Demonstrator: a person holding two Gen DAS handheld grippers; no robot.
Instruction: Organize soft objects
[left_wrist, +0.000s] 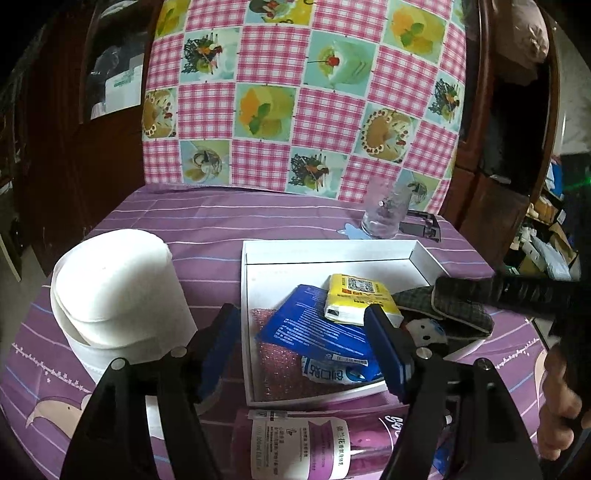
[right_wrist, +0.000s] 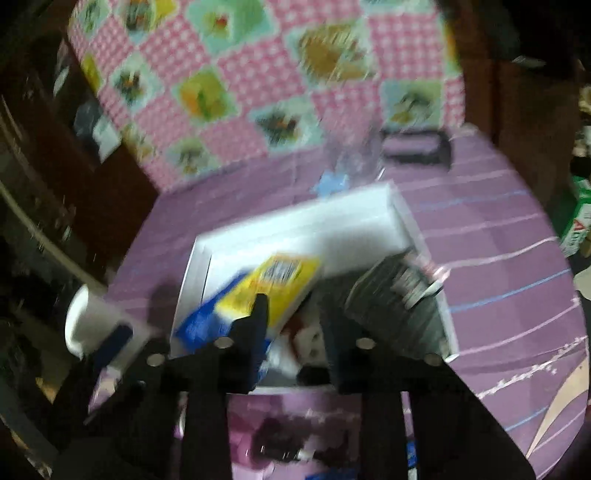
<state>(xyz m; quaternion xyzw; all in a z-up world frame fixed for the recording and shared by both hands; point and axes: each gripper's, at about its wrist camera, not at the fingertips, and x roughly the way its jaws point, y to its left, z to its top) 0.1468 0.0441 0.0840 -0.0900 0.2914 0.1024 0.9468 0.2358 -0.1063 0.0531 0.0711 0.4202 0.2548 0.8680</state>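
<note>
My left gripper (left_wrist: 301, 312) hangs open over the near left part of a white box (left_wrist: 332, 244), its blue pads (left_wrist: 388, 343) wide apart with nothing between them. In the box lie a pink scourer (left_wrist: 275, 363), a blue packet (left_wrist: 314, 332), a yellow tissue pack (left_wrist: 360, 299), a grey checked cloth piece (left_wrist: 458, 312) and a small white plush toy (left_wrist: 424, 330). The right wrist view is blurred. There my right gripper (right_wrist: 293, 310) hovers over the box's near edge, jaws narrow but apart. The toy (right_wrist: 310, 339) shows below the gap, with the tissue pack (right_wrist: 280, 284) and grey cloth (right_wrist: 388, 295) to either side.
A white paper roll (left_wrist: 118, 291) stands left of the box on the purple striped tablecloth (left_wrist: 207, 221). A clear glass (left_wrist: 384, 216) and a black object (left_wrist: 424, 225) sit behind the box. A purple labelled bottle (left_wrist: 306, 443) lies at the table's near edge. A hand (left_wrist: 557, 406) shows at the right.
</note>
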